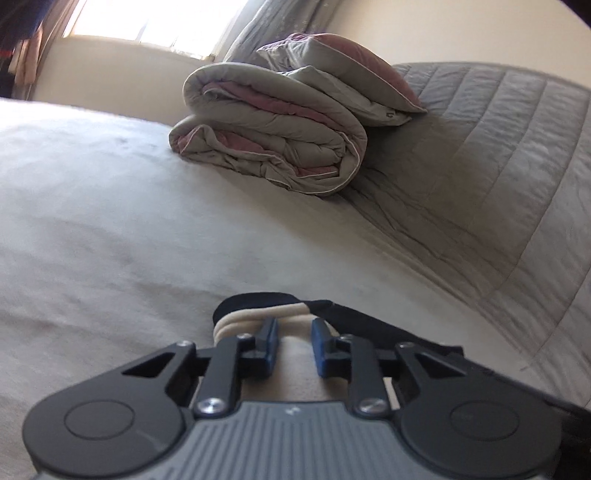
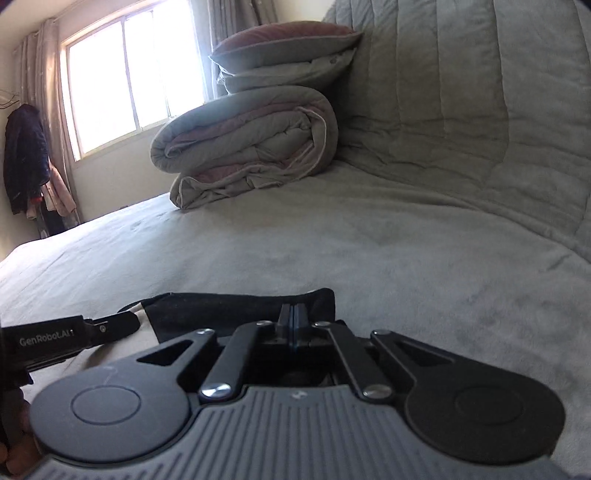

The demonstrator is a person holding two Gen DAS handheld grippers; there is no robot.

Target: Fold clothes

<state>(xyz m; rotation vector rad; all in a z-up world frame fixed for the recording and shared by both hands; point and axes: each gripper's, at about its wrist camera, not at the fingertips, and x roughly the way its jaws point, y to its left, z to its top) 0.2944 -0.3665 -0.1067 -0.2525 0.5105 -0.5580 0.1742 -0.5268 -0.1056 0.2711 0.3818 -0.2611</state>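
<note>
Left wrist view: the left gripper [image 1: 294, 334] sits at 6 o'clock, low over the bed [image 1: 110, 229], its blue-padded fingers [image 1: 272, 345] apart with a clear gap between them. They straddle the cream part of a cream-and-black garment [image 1: 258, 314] lying flat on the bed, whose black portion trails toward 4 o'clock; whether the pads touch the cloth cannot be told. At 12 o'clock a folded grey-and-pink duvet [image 1: 273, 147] lies on the bed with a pillow [image 1: 343, 70] on top, against a quilted grey headboard cover [image 1: 498, 166] at 2 o'clock; a bright window [image 1: 155, 22] is at 11 o'clock. Right wrist view: clothes hang [image 2: 26, 158] at 9 o'clock beside the window [image 2: 129, 85], and the left gripper's body [image 2: 74, 332] enters at 8 o'clock. The right gripper [image 2: 293, 317], at 6 o'clock, has its fingers pressed together on the upper edge of the garment's black cloth [image 2: 229, 310].
</note>
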